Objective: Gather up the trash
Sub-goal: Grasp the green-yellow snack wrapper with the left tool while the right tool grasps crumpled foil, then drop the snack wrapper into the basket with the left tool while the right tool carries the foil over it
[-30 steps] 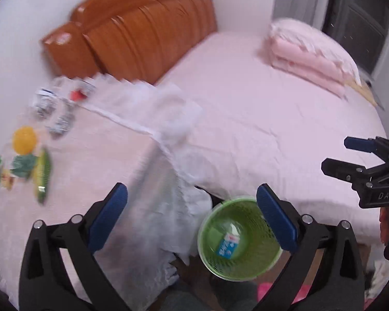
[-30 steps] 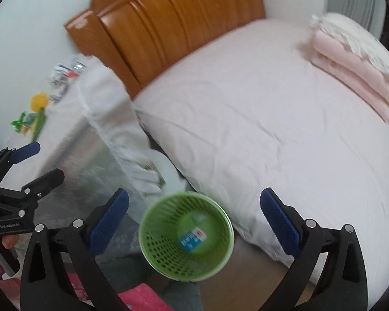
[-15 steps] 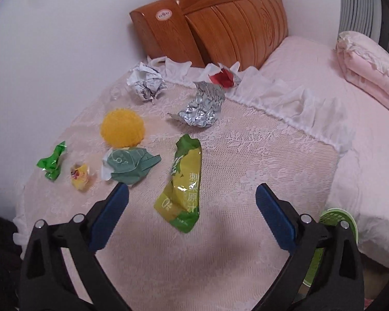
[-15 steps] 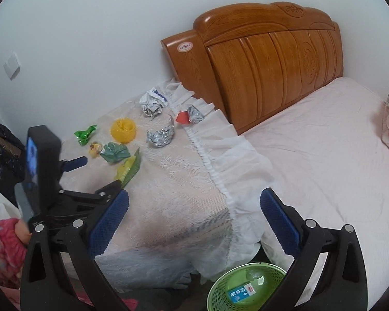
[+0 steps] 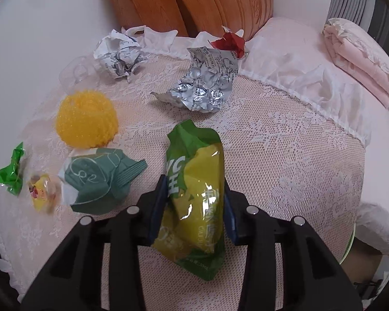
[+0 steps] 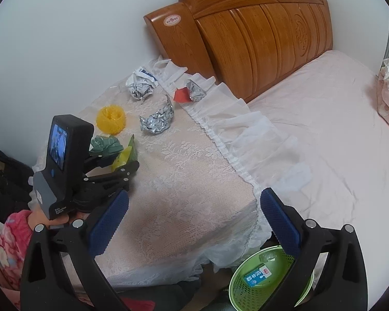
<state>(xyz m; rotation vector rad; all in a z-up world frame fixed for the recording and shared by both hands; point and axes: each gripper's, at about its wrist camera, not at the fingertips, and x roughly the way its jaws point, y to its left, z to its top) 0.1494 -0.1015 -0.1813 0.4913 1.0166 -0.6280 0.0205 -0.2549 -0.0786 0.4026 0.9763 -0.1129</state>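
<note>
My left gripper (image 5: 194, 204) is shut on a green and yellow pouch (image 5: 197, 191) lying on the lace-covered table (image 5: 285, 160); the pouch also shows in the right wrist view (image 6: 125, 154). Other trash lies on the table: a teal wrapper (image 5: 101, 181), a yellow ball (image 5: 87, 119), crumpled foil (image 5: 207, 85), crumpled paper (image 5: 119, 54), a red wrapper (image 5: 228, 42), a green candy wrapper (image 5: 9, 173) and a small yellow candy (image 5: 40, 194). My right gripper (image 6: 194, 220) is open and empty over the table's near edge, above a green basket (image 6: 236, 282) holding a small blue carton (image 6: 256, 276).
A bed with a pink sheet (image 6: 324, 129) and a wooden headboard (image 6: 259, 31) stands right of the table. Folded pink bedding (image 5: 358, 51) lies on the bed. White wall lies behind the table. The left hand-held unit (image 6: 62, 160) shows in the right wrist view.
My left gripper moved forward onto the table and closed on the green and yellow pouch. The right gripper stayed open and shifted slightly closer.
</note>
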